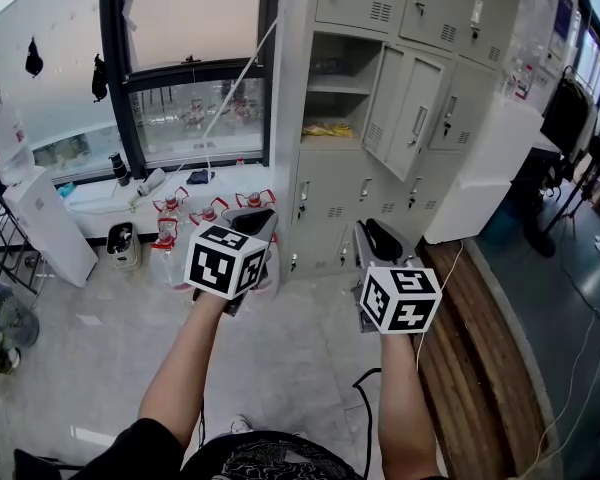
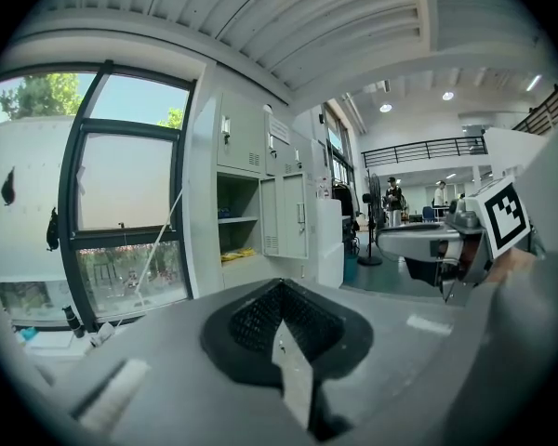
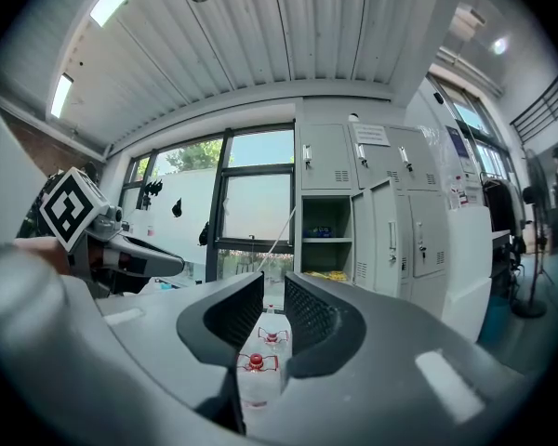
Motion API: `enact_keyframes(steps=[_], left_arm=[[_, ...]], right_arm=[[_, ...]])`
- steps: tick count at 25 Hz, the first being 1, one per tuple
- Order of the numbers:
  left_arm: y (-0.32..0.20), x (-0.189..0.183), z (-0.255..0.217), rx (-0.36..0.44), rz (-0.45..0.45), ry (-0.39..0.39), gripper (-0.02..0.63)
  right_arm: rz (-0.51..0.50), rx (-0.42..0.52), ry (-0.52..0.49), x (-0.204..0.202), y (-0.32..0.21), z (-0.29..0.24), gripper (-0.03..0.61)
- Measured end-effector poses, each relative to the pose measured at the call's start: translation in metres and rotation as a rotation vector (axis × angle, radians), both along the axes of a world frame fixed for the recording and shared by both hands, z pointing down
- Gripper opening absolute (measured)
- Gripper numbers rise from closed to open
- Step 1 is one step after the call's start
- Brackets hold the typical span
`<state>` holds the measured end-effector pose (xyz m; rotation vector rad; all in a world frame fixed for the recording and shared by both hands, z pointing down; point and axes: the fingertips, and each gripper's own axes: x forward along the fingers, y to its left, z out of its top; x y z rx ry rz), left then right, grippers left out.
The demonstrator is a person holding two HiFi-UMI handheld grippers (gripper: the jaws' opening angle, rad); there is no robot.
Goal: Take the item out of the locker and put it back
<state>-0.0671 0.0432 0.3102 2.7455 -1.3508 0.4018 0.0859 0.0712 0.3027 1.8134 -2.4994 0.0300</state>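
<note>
"Two grippers nearest to us: how do they stand?"

"Our left gripper [image 1: 252, 220] has its jaws pressed together on nothing. Its own view shows the dark pads [image 2: 251, 319] meeting in a ridge. Our right gripper [image 1: 375, 232] has its jaws spread a little, and through the gap we see only red-capped bottles [image 3: 258, 362] further off. Both are empty and hang over the floor [image 1: 300, 368], well apart from the lockers"

"And further out?"

"The bottles stand on the floor under the window [image 1: 200, 118], and beside them rises the locker bank [image 1: 325, 203]. One compartment has its door [image 1: 415, 108] swung open. The yellow item [image 1: 329, 128] lies on the compartment's bottom, below a shelf [image 1: 335, 85]. We cannot tell from here what the item is"

"So which step are we on?"

"We judge it the very first, the approach. Nothing is taken out yet"

"What does the next move call for?"

"We step in and lift a gripper to the open compartment. The right one is the readier, with its jaws apart, though it may need to go wider. The left would have to open first. The item looks low and flat, so we would come in level under the shelf and close on its near edge, keeping clear of the door"
</note>
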Motion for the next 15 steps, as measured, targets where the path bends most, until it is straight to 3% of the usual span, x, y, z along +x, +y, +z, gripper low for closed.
enact_keyframes(steps=[15], left_arm=[[0.008, 0.04, 0.003, -0.017, 0.01, 0.036, 0.002]], right_arm=[[-0.074, 0.01, -0.016, 0.025, 0.006, 0.004, 0.191]])
